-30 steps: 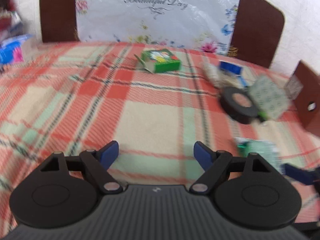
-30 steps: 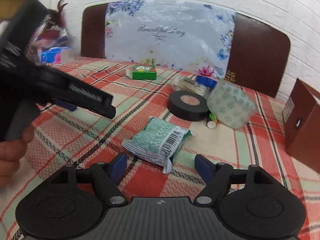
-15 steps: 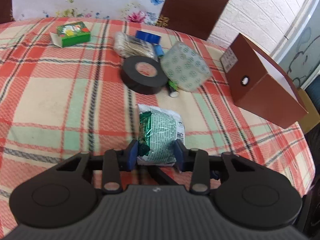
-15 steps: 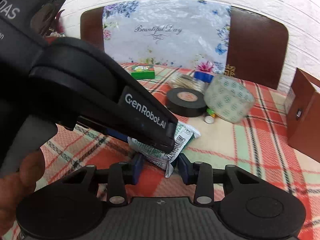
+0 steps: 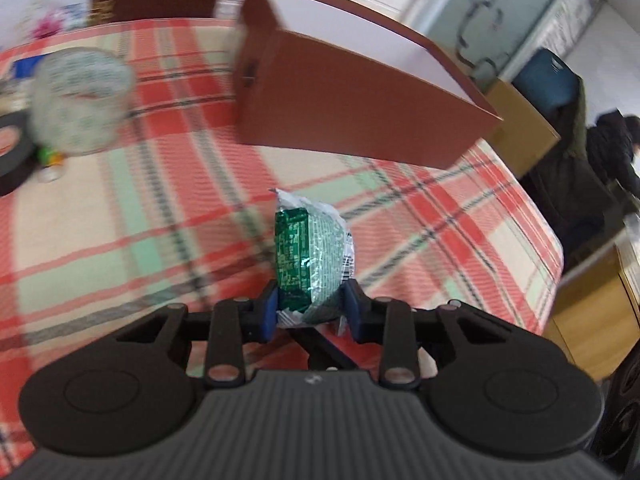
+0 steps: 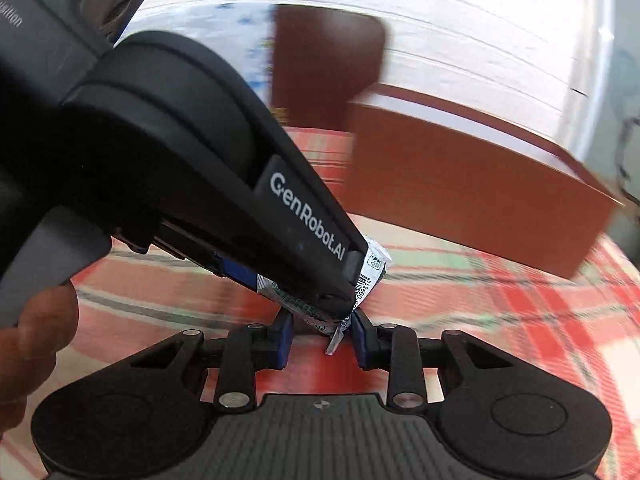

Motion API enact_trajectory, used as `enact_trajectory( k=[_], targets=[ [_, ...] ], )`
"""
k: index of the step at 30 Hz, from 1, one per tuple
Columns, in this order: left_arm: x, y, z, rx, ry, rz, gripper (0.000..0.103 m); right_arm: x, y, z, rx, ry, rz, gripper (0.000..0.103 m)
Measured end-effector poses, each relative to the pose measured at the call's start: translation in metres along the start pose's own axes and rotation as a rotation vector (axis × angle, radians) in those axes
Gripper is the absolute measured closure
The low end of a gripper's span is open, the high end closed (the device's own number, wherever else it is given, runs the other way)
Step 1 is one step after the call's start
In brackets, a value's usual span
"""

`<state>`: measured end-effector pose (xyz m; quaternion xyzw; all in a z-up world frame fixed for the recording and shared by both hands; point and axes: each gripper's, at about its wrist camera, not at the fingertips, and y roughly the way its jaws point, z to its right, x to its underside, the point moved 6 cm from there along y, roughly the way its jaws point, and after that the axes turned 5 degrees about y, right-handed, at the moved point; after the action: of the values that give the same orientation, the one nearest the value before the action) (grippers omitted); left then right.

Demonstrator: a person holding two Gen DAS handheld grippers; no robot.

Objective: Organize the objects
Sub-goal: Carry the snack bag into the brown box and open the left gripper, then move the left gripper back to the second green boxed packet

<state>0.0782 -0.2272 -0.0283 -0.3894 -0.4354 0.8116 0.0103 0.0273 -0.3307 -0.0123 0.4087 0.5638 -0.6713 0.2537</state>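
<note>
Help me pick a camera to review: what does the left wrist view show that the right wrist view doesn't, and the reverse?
Only the left wrist view shows the patterned tape roll, the black tape roll and the green packet seen whole, clamped in the left gripper.

Only the right wrist view shows the left gripper's body from outside, a hand, and the right gripper closed around the packet's corner.

Both show the brown box and plaid tablecloth.

My blue-padded black left gripper [image 5: 311, 312] pinches a green-and-silver printed foil packet [image 5: 314, 252]; below, a red, mint and cream plaid tablecloth [image 5: 120, 220]; ahead, a reddish-brown cardboard box [image 5: 340, 96].
</note>
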Motion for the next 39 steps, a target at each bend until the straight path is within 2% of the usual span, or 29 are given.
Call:
enact_trajectory(
  k=[7, 13, 19, 24, 25, 26, 28, 30, 32, 39],
  targets=[
    [-0.018, 0.033, 0.059, 0.059, 0.124, -0.030, 0.067, 0.003, -0.010, 0.056, 0.124, 0.095, 0.036, 0.074],
    [-0.060, 0.025, 0.094, 0.097, 0.204, 0.051, 0.067, -0.031, -0.022, 0.087, 0.209, 0.104, 0.180, 0.074],
    [-0.117, 0.029, 0.118, 0.076, 0.281, 0.148, 0.067, -0.080, -0.009, 0.122, 0.262, 0.108, 0.289, 0.074],
    [-0.154, 0.051, 0.124, 0.057, 0.296, 0.184, 0.066, -0.110, 0.023, 0.152, 0.302, 0.105, 0.314, 0.074],
    [-0.160, 0.057, 0.124, 0.044, 0.296, 0.187, 0.064, -0.114, 0.032, 0.157, 0.313, 0.098, 0.307, 0.074],
    [-0.164, 0.065, 0.122, 0.022, 0.294, 0.183, 0.058, -0.116, 0.043, 0.161, 0.320, 0.088, 0.287, 0.069],
    [-0.169, 0.078, 0.114, -0.040, 0.287, 0.166, 0.051, -0.116, 0.061, 0.168, 0.345, 0.077, 0.263, 0.061],
    [-0.167, 0.087, 0.107, -0.078, 0.269, 0.132, 0.053, -0.116, 0.062, 0.169, 0.364, 0.074, 0.270, 0.060],
    [-0.164, 0.081, 0.103, -0.061, 0.249, 0.142, 0.049, -0.113, 0.054, 0.167, 0.350, 0.100, 0.300, 0.057],
    [-0.138, 0.055, 0.112, -0.104, 0.337, 0.175, 0.048, -0.088, 0.024, 0.155, 0.322, 0.225, 0.334, 0.050]
  ],
)
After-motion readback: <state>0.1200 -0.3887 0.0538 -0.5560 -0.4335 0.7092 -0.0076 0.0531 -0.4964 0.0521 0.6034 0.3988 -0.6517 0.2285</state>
